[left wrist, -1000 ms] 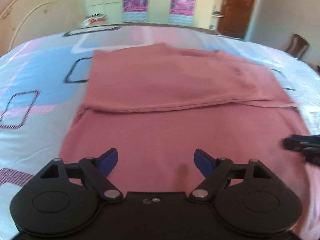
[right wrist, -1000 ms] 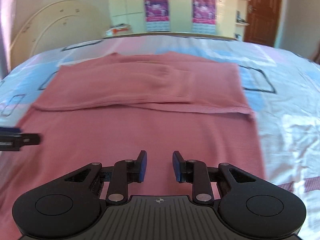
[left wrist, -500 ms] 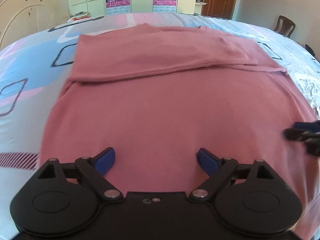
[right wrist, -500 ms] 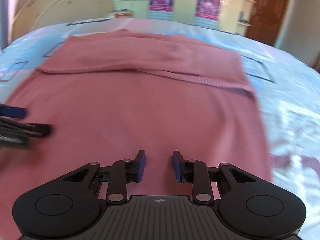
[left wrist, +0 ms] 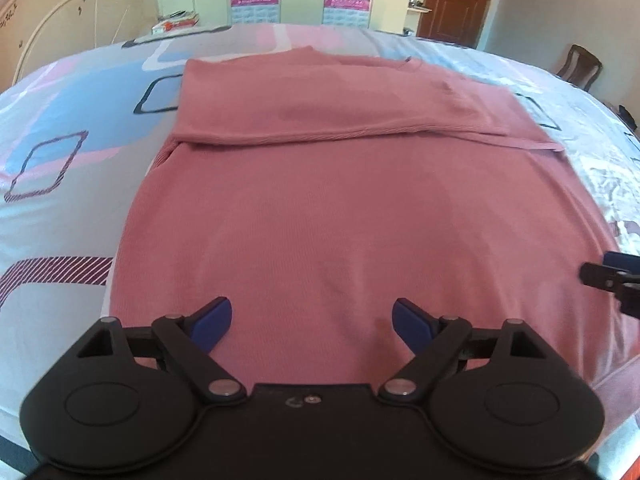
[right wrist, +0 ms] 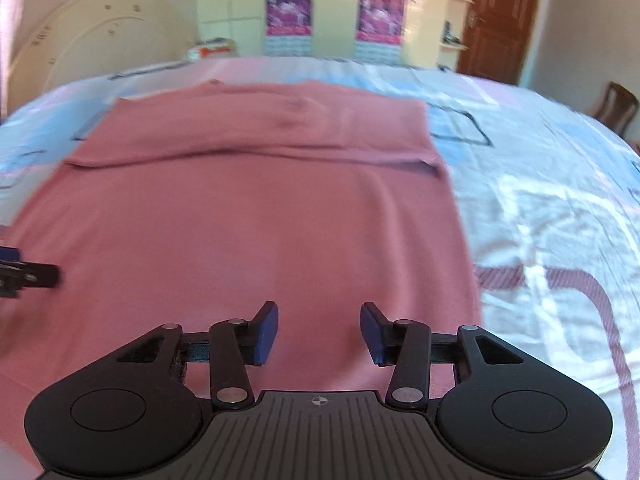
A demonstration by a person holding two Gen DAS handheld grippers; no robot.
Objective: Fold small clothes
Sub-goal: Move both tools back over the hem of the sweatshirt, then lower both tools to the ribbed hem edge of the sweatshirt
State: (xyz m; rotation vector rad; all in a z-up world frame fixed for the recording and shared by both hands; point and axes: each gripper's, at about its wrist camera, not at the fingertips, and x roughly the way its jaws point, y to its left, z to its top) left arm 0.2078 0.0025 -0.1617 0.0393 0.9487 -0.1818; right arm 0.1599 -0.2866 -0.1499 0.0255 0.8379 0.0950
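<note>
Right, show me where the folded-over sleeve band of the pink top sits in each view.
Left wrist view: the folded band lies across the upper middle, above the left gripper.
Right wrist view: the band lies upper middle-left, above the right gripper.
Shared landmark: the brown door, top right in both.

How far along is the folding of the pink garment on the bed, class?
Done: the far part of the pink garment is already folded over, its ribbed edge lying across the body. In hand: nothing is gripped; the left gripper stands open over the near edge, and the right gripper has just been opening, empty. Left: grasping the near part and folding it over.
</note>
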